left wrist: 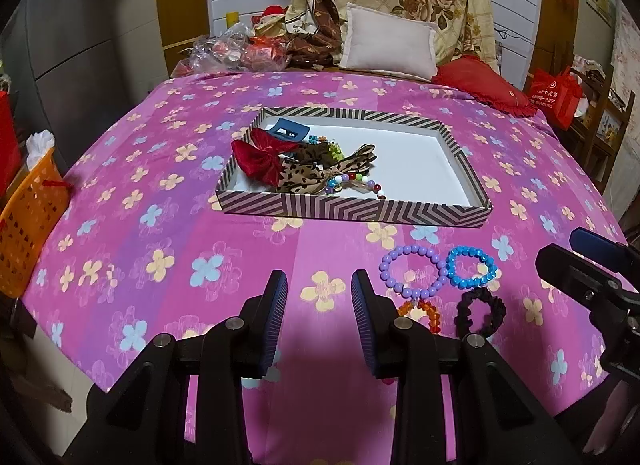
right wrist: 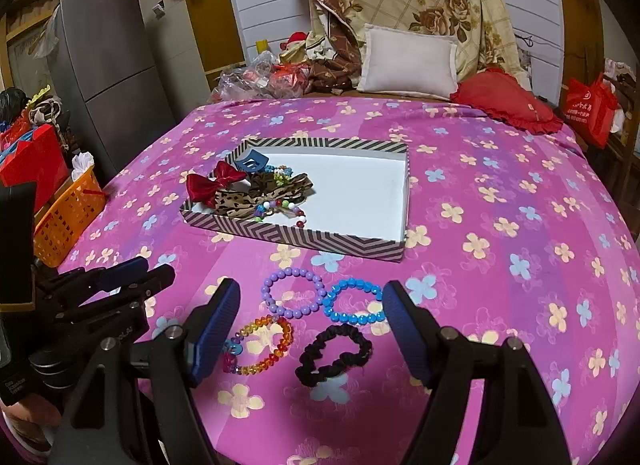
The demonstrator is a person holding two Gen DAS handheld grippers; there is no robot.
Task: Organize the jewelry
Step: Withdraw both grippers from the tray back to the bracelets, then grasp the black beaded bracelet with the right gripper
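Observation:
A striped shallow box [left wrist: 352, 211] [right wrist: 296, 235] lies on the pink flowered bedspread, holding a red bow [left wrist: 260, 157], a leopard bow [right wrist: 256, 197] and beaded pieces in its left part. In front of it lie a purple bead bracelet [right wrist: 294, 293], a blue bead bracelet [right wrist: 352, 301], a rainbow bracelet [right wrist: 262, 345] and a black scrunchie [right wrist: 334, 353]. My right gripper [right wrist: 310, 321] is open and hovers over these four pieces, nothing between its pads. To their left my left gripper [left wrist: 319, 305] is open above bare bedspread.
An orange basket [left wrist: 28, 221] hangs off the bed's left edge. Pillows, a red cushion [right wrist: 508, 105] and plastic bags crowd the headboard end. A grey fridge [right wrist: 108, 65] stands at the left. A red bag [right wrist: 592, 109] sits at the right.

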